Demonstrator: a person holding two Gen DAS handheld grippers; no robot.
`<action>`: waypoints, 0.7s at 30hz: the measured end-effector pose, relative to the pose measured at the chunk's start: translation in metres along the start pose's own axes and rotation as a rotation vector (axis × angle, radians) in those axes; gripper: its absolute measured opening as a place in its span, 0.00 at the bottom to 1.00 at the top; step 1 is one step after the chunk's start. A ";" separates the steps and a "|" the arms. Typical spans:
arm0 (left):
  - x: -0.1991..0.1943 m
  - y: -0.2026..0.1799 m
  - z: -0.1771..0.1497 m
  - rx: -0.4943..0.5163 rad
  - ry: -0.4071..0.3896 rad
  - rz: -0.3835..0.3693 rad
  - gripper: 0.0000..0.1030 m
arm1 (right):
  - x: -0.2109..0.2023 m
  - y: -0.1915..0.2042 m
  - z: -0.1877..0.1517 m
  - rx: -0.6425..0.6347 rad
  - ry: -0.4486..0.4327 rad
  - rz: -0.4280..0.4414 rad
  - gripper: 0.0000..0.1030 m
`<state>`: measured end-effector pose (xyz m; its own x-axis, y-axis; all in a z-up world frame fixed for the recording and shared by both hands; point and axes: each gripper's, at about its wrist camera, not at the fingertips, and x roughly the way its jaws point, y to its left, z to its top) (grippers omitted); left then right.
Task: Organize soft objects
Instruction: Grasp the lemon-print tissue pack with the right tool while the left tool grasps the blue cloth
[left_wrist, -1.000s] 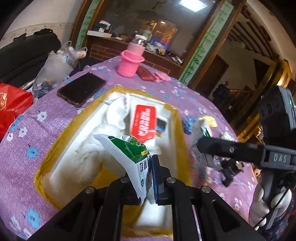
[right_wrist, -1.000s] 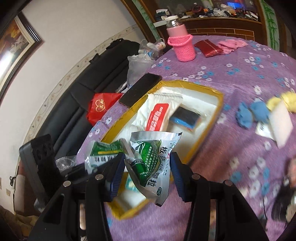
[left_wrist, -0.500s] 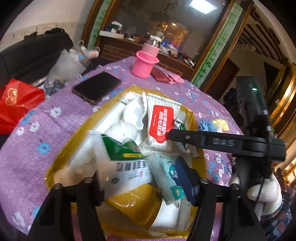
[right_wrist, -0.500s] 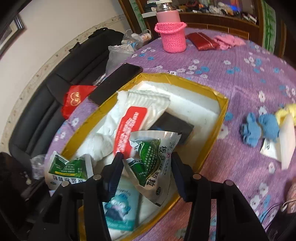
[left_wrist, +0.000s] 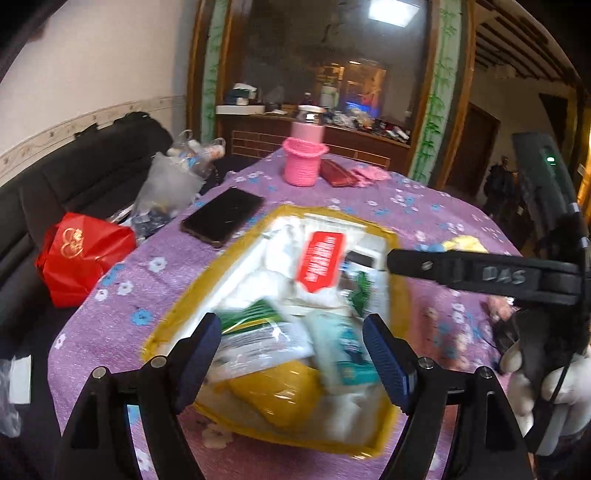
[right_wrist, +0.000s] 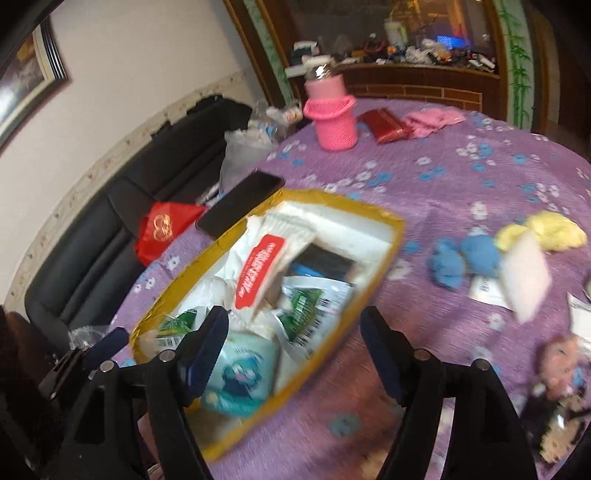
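Your right gripper (right_wrist: 293, 350) hangs with its jaws spread wide and nothing between them, and your left gripper (left_wrist: 291, 354) is likewise agape and empty above the same yellow-taped white foam box (right_wrist: 397, 230); just ahead of both sets of fingers, inside the box, lie the green-and-white foil sachets (right_wrist: 314, 306), a teal cartoon-printed wipes pack (right_wrist: 240, 373) and a white pouch with a red label (right_wrist: 260, 271). The soft things not yet boxed sit well off to the right of your right gripper on the purple flowered tablecloth (right_wrist: 461, 177): blue fluffy pompoms (right_wrist: 461, 262), a yellow fluffy piece (right_wrist: 546, 230), a white sponge-like pad (right_wrist: 524, 277) and a small doll (right_wrist: 561, 350). I judge these light and squashy; pinch the pompoms through the middle of the fluff, closing fully, since they will compress; take the pad across its flat faces; they should not slip, though loose fibres may snag.
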<state>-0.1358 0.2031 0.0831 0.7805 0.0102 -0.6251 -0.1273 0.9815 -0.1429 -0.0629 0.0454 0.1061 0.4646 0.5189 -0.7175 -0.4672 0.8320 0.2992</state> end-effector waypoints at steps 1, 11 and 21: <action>-0.002 -0.005 -0.001 0.007 0.003 -0.015 0.80 | -0.011 -0.007 -0.004 0.010 -0.015 -0.002 0.71; -0.010 -0.076 -0.011 0.099 0.082 -0.260 0.81 | -0.137 -0.127 -0.066 0.194 -0.149 -0.127 0.78; 0.013 -0.147 -0.016 0.140 0.239 -0.449 0.80 | -0.202 -0.253 -0.113 0.429 -0.208 -0.278 0.78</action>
<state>-0.1171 0.0563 0.0840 0.5757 -0.4453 -0.6858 0.2836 0.8954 -0.3433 -0.1238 -0.2921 0.1039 0.6859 0.2594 -0.6799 0.0226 0.9262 0.3762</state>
